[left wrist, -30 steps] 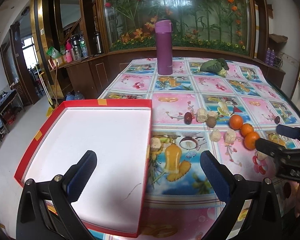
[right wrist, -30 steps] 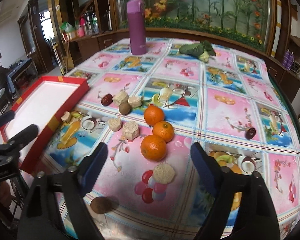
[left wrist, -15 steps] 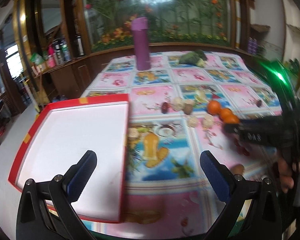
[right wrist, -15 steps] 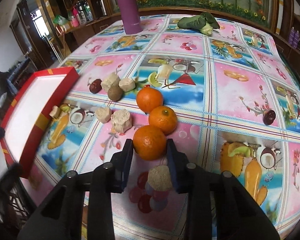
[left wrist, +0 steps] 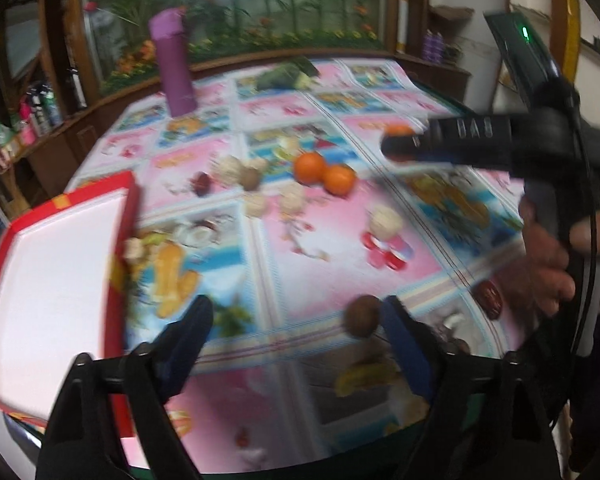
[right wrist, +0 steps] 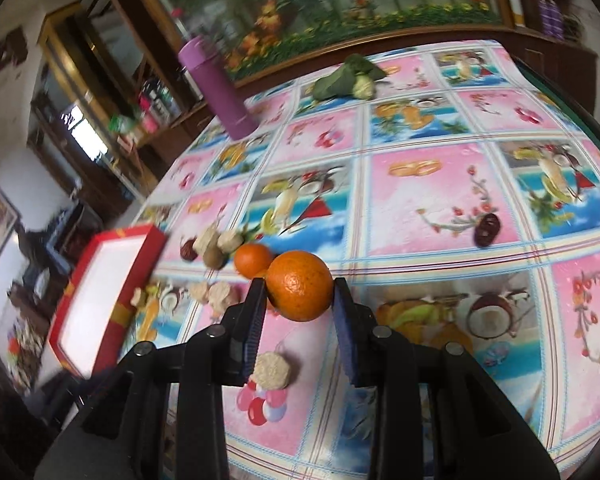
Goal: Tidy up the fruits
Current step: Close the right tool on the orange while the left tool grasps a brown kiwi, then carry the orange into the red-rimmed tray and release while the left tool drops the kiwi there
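One orange [right wrist: 299, 286], round with pitted skin, is clamped between the two fingers of the right gripper [right wrist: 300, 304], raised off the tablecloth. Two more oranges [left wrist: 325, 173] lie touching on the cloth. A red tray [right wrist: 108, 304] with a white floor sits flat at the table's left edge, holding nothing.

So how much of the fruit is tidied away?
None yet: the red tray shows only its bare white floor. The right gripper holds one orange lifted off the cloth. Two oranges and the small brown fruits wait on the table; the left gripper is open.
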A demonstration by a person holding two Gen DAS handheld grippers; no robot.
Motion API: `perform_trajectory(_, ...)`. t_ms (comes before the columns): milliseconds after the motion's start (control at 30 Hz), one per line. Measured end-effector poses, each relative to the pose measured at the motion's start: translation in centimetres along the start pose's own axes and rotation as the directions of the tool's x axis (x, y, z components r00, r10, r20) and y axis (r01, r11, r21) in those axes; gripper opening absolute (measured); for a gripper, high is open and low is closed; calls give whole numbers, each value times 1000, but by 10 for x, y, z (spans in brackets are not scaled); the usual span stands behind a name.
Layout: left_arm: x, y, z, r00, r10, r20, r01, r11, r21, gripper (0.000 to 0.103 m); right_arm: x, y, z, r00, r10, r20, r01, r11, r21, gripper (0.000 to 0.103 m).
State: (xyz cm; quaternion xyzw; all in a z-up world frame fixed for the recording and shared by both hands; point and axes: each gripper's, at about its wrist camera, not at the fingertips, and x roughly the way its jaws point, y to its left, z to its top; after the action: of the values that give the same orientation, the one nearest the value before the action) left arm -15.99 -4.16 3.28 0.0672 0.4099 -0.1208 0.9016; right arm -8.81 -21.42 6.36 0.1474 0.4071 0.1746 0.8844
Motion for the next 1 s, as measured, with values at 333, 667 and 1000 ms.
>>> perform_trajectory(333,19,-14,-1,993,-84,-81,87,996,22,47,-3,-2,0,1000,13,9,-13,1000,13,35)
perform_trajectory(667,18,-18,-4,992,-116,-56,118,992,49,24,-2,7,-5,998,-46,41,48,998,-44,35)
perform_trajectory(1000,-24,20,5,996,-41,73,43,999,-25,24,-5,22,-9,993,-49,105,60,992,-111,35)
